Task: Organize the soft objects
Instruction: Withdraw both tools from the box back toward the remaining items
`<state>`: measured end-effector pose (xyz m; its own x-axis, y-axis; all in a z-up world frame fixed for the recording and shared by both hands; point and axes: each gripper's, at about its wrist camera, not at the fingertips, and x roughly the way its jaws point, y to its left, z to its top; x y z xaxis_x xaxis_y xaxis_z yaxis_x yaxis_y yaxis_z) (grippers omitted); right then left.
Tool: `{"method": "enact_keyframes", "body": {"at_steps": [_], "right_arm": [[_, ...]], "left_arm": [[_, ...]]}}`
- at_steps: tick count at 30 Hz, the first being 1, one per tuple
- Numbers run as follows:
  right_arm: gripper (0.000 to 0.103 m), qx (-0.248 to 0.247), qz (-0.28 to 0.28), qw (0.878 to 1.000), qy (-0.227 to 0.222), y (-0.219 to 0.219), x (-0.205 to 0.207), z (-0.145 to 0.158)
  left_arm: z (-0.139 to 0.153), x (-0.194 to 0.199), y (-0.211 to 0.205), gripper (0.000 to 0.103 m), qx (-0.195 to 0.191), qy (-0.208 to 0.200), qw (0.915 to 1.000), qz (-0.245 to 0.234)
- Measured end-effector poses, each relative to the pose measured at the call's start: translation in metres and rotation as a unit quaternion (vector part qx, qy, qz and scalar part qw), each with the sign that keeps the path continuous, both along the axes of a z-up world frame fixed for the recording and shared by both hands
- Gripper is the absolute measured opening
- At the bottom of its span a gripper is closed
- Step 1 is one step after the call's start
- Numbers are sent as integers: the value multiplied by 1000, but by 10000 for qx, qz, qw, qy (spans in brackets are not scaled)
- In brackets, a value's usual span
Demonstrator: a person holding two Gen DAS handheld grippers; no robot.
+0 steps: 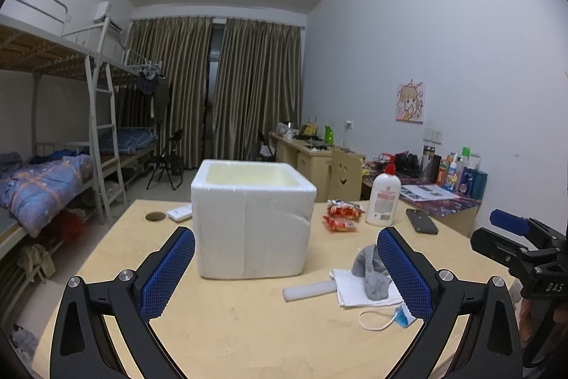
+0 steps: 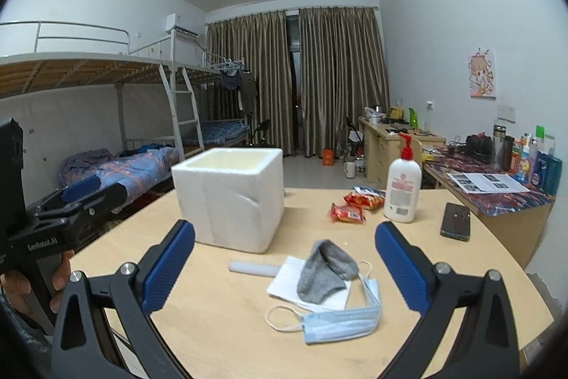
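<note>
Both grippers are hovering wide open and empty. The grey sock (image 2: 325, 270) is lying right of the foam box (image 2: 230, 198), between the right gripper (image 2: 284, 267)'s fingers and beside the left gripper (image 1: 285, 269)'s right finger.

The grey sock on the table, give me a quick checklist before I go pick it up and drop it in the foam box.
1. Right gripper open, holding nothing: ok.
2. Left gripper open, holding nothing: ok.
3. Grey sock uncovered on top of the folded white cloth: ok.
4. Sock clear of other items: not ok; it lies on the white cloth and beside the light blue face mask, whose ear loops lie next to it.
5. White foam box open at the top: ok.
6. Room inside the box: cannot tell; only its upper inner walls show.
</note>
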<state>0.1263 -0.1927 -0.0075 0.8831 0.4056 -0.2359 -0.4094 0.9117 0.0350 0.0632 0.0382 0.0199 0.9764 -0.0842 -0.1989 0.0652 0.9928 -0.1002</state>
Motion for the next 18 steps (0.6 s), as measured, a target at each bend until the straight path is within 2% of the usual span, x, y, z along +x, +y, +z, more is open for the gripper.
{"method": "enact_keyframes", "body": {"at_steps": [9, 18], "right_arm": [[103, 24, -84, 9997, 234, -10, 4, -18], [103, 5, -184, 9993, 327, -17, 7, -17]], "left_arm": [[-19, 6, -13, 103, 122, 123, 9998, -107], [-20, 18, -25, 103, 181, 216, 9989, -376]]}}
